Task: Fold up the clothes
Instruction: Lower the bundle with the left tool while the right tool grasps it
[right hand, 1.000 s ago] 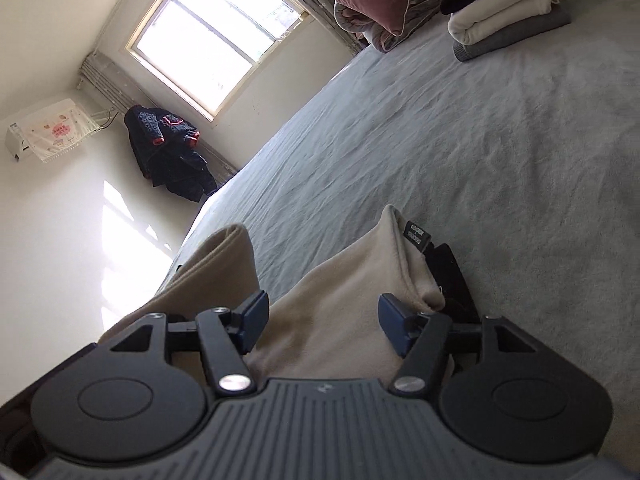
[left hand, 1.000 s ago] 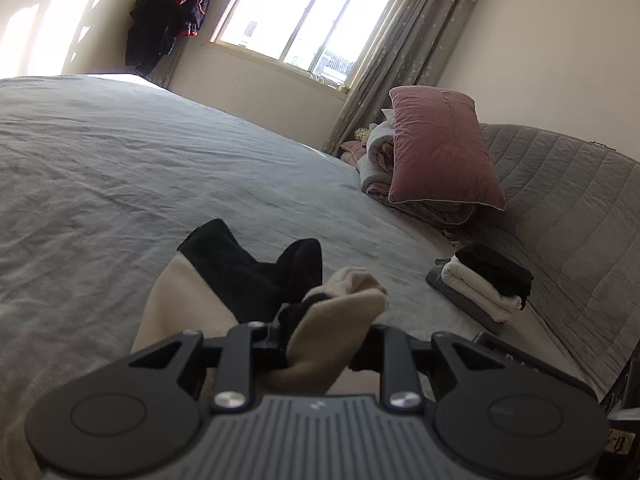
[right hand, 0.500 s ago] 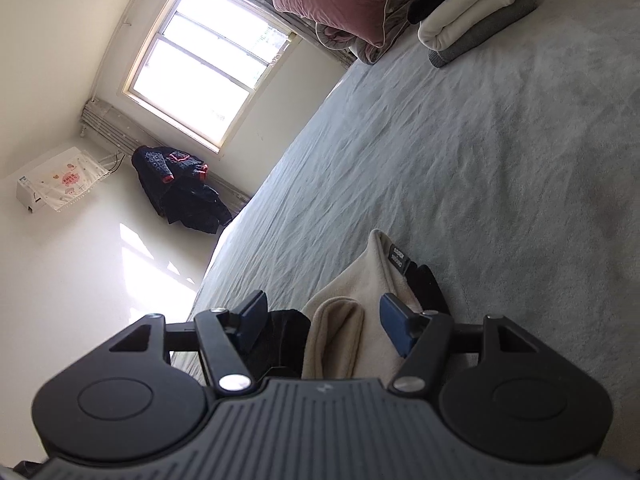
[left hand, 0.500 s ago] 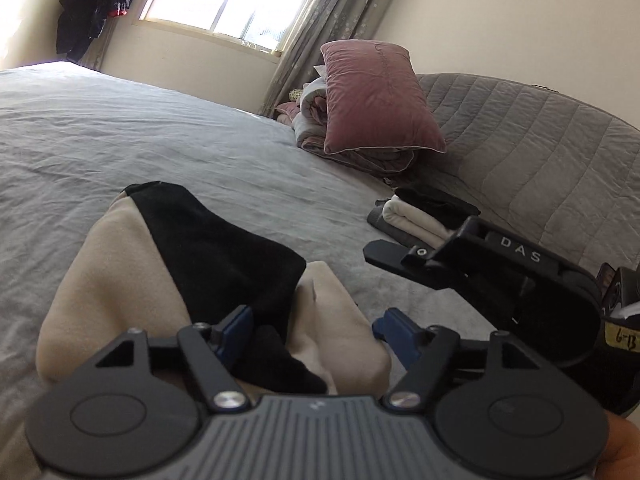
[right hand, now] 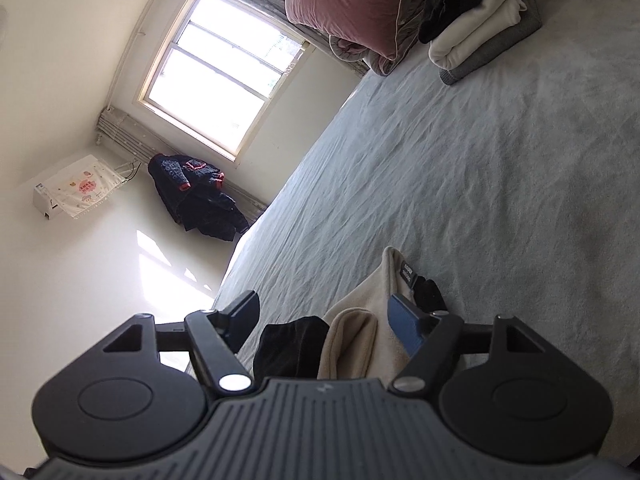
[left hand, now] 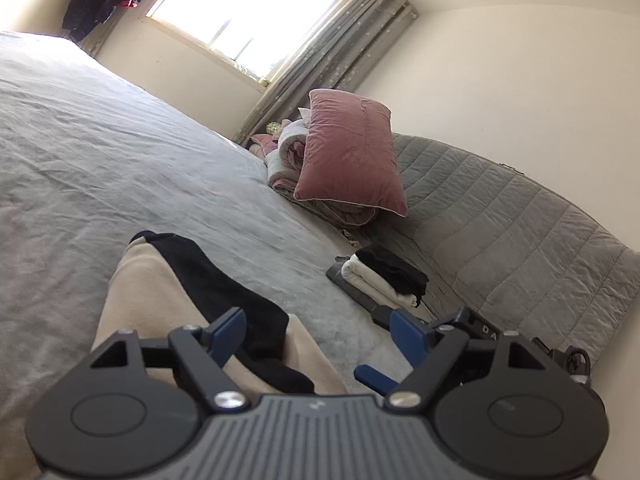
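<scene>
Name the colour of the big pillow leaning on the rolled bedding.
Dusty pink pillow; left wrist view shows it best.

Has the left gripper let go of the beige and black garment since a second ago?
Yes. The left gripper was pinching a bunched fold; its jaws have just been opening, and the beige and black garment lies loose on the grey bedspread.

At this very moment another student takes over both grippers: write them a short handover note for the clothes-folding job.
Left gripper: open, jaws have just been opening, gripping nothing; the beige-and-black garment lies under it on the bed.
Right gripper: open, jaws have just been opening; the same garment sits loose between them.
Done: a stack of folded clothes lies near the pink pillow.
Left: finish folding this bunched garment, probably add it to the stack.
</scene>
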Motion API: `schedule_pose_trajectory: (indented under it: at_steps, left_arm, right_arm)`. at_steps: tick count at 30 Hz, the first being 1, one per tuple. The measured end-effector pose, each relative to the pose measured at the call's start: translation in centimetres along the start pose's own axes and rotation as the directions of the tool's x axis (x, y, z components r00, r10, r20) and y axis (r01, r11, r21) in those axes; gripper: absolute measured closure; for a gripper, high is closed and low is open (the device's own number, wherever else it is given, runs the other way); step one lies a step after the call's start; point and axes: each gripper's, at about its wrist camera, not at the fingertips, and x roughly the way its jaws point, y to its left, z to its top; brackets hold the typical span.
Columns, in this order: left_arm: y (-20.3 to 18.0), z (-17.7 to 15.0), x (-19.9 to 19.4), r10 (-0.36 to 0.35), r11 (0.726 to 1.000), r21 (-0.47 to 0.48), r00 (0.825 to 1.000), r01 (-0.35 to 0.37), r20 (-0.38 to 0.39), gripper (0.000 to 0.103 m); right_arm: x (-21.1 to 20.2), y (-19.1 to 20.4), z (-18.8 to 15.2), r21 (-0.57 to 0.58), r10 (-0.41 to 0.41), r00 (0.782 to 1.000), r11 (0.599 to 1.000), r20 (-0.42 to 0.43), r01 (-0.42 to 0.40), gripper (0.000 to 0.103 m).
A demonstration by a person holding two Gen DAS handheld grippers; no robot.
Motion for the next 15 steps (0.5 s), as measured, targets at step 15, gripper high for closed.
schedule_pose_trajectory:
  at_steps: [15]
  left_arm:
    - [5.4, -0.5, -0.9, 0.149, 0.985, -0.087, 0.989, -0.148, 0.014, 0.024]
  right_arm:
    - [6.9, 4.9, -5.9, -0.387, -0.289, 0.953, 0.892, -0.089, 0.234, 0.026]
